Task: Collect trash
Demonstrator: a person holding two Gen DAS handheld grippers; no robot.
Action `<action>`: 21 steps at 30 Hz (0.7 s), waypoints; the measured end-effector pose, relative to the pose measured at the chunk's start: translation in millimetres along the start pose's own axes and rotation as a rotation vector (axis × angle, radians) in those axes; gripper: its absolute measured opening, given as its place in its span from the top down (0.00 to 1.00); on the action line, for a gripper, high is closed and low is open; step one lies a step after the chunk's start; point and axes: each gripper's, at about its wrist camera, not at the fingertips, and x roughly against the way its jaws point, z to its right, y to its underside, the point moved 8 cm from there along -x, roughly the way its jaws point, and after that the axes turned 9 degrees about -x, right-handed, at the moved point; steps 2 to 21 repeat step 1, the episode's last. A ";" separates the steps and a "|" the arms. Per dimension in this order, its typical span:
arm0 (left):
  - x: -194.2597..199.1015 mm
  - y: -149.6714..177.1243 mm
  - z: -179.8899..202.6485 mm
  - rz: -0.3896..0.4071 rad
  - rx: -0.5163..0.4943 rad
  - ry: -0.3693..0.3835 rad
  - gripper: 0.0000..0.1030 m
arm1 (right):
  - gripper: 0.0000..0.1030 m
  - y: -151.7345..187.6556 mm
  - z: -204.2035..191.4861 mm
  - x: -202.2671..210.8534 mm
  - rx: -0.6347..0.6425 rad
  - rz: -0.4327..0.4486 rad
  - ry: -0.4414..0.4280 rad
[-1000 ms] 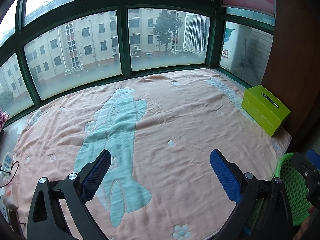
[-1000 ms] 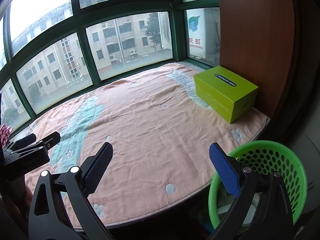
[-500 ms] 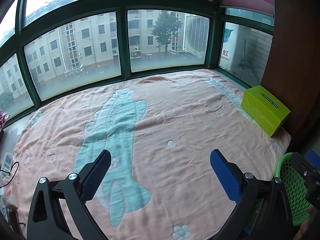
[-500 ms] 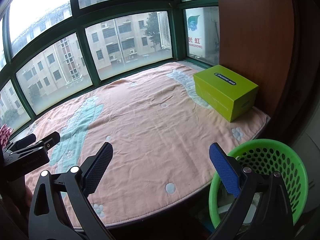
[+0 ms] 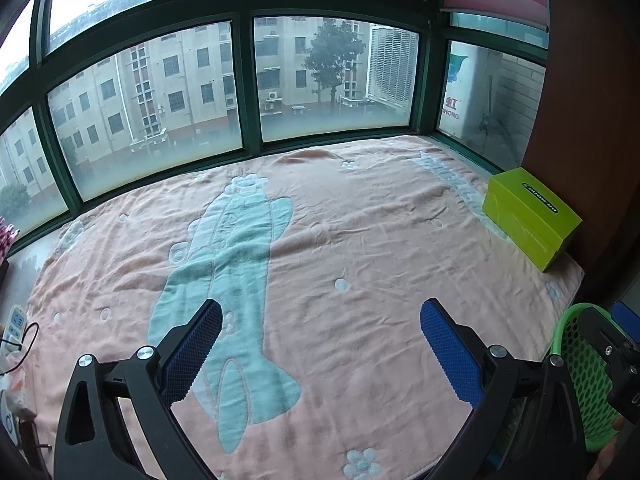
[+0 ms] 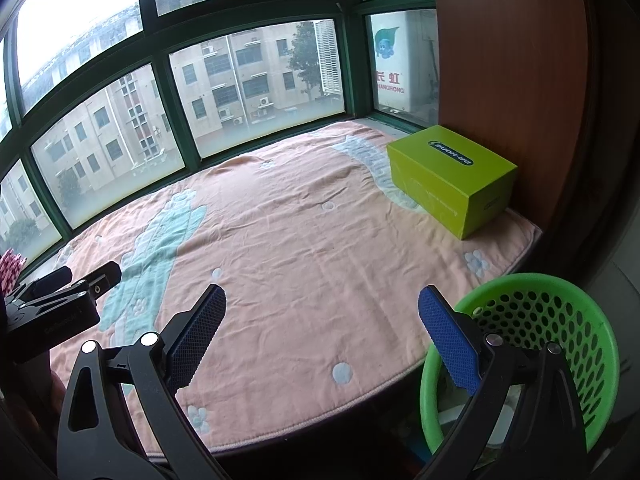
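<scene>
The right gripper [image 6: 322, 334] has edged slightly toward 3 o'clock. The green basket [image 6: 568, 300] and lime box [image 6: 448, 178] sit marginally nearer 9 o'clock in its view.

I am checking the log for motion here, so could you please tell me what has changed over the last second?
Almost nothing changed. In both wrist views the scene slid very slightly, so both grippers drifted a touch. Nothing was grasped or released. The left gripper and right gripper stayed open and empty over the pink blanket; the green box and green basket kept their places.
</scene>
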 end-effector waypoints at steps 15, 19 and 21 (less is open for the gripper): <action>0.1 -0.1 -0.1 0.001 -0.001 -0.001 0.07 | 0.07 -0.7 0.4 -0.2 0.001 0.001 0.001; 0.1 -0.1 -0.1 0.001 -0.001 -0.001 0.07 | 0.07 -0.7 0.4 -0.2 0.001 0.001 0.001; 0.1 -0.1 -0.1 0.001 -0.001 -0.001 0.07 | 0.07 -0.7 0.4 -0.2 0.001 0.001 0.001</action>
